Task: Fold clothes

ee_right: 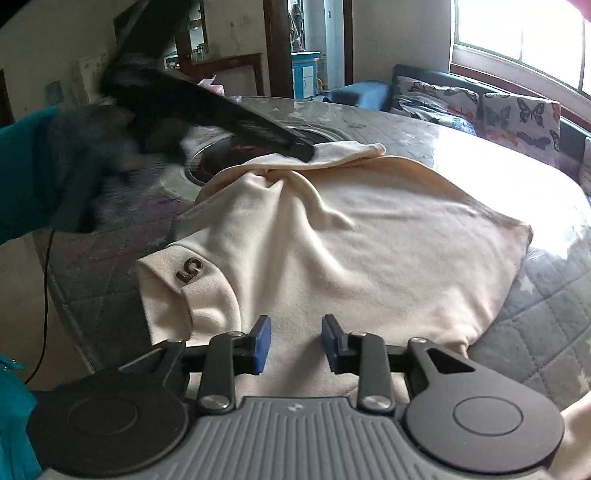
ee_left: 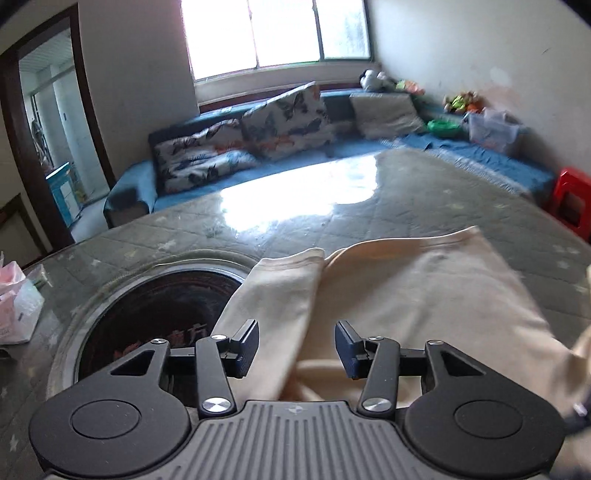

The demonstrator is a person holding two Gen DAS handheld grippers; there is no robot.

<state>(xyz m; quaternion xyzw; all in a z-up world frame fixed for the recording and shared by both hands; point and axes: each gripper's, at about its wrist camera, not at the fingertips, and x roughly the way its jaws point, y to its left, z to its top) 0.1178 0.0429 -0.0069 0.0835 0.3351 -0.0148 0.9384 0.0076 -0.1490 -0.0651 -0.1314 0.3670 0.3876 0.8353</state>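
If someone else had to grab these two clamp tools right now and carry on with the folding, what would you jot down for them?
Left gripper: open, holding nothing, hovering over the cream shirt near its far sleeve.
Right gripper: open, holding nothing, over the near edge of the shirt.
The shirt lies on the quilted round table, partly over the dark round inset. The near sleeve with the brown "5" patch is folded in; fabric is bunched near the collar.
Done: apparently a first sleeve fold.
Left: smooth the bunching, fold in the far sleeve, then fold the body.

A home living room: cushioned sofa (ee_left: 258, 155) under a window (ee_left: 277, 35), quilt-covered table (ee_left: 424, 192).
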